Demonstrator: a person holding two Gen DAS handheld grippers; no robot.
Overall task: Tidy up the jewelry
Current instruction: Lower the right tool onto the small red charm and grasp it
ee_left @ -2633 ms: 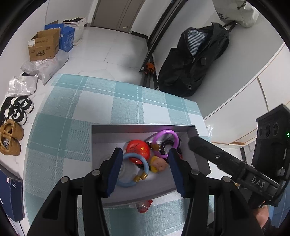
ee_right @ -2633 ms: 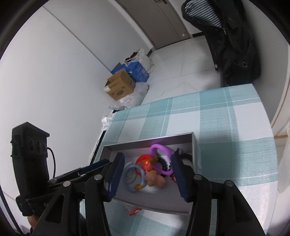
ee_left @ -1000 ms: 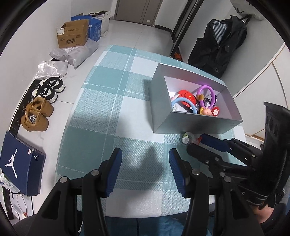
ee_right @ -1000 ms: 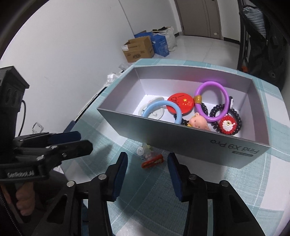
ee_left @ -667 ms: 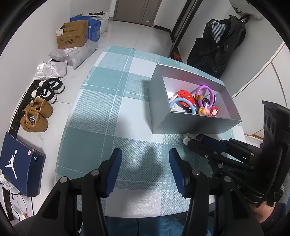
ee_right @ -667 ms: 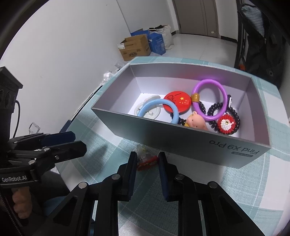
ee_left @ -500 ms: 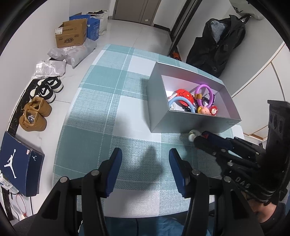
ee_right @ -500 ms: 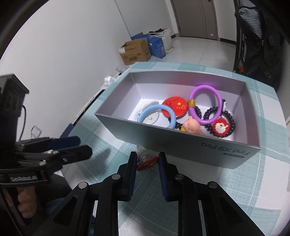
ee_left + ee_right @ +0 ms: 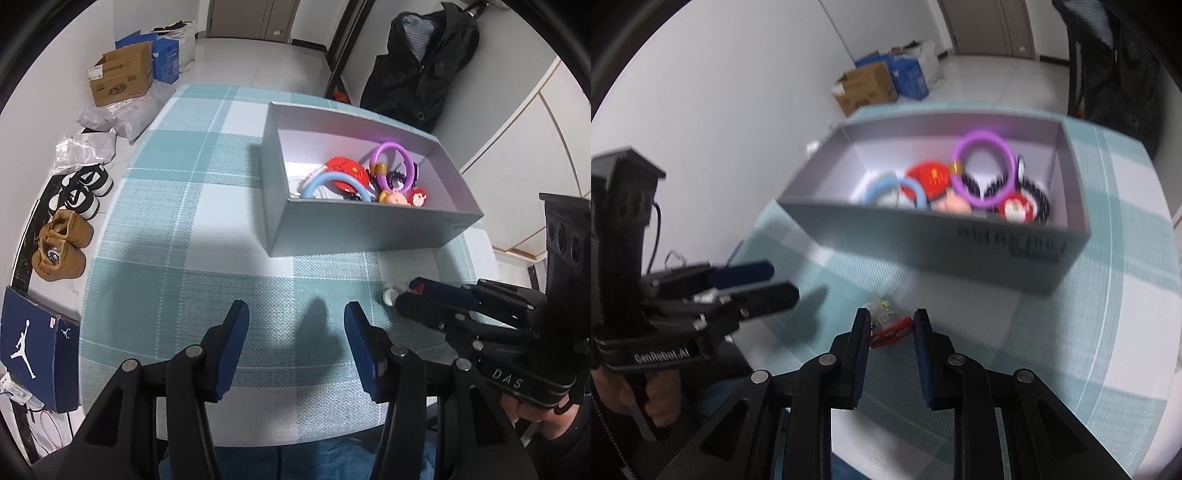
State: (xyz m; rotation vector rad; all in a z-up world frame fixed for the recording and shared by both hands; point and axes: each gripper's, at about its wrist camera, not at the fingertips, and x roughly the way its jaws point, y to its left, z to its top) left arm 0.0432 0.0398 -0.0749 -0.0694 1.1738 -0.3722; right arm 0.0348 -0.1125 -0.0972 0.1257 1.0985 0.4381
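Gripping noted: right tool [image 9: 891, 326] clamped on a small red-and-clear hair clip with a pale charm [image 9: 886, 325], pads pressing from either side, jaws having just narrowed onto it. Clip located at the fingertips, at or barely off the teal-and-white checked cloth of the counter [image 9: 192, 206], just in front of the near wall of the open grey cardboard box [image 9: 354, 229] (contact with the cloth not discernible through the blur). Long axis of the clip running roughly across the jaw gap, red body toward the right pad, clear charm end poking forward and left.

Key relation for the coming move: box lying directly ahead of and above the held clip in the right wrist view, near wall standing between clip and interior, so a lift over that wall judged necessary before any drop. Box already holding a purple ring bracelet [image 9: 391, 164], a light blue ring bracelet [image 9: 334, 184], a red round badge [image 9: 345, 170], a small doll-head charm [image 9: 397, 199] and dark beaded bands.

Right hand nearer by far, pitched steeply downward, tool angled toward the box. Left tool [image 9: 295, 343] standing apart and empty, pointed down at bare cloth well left of the clip, playing no part at present.
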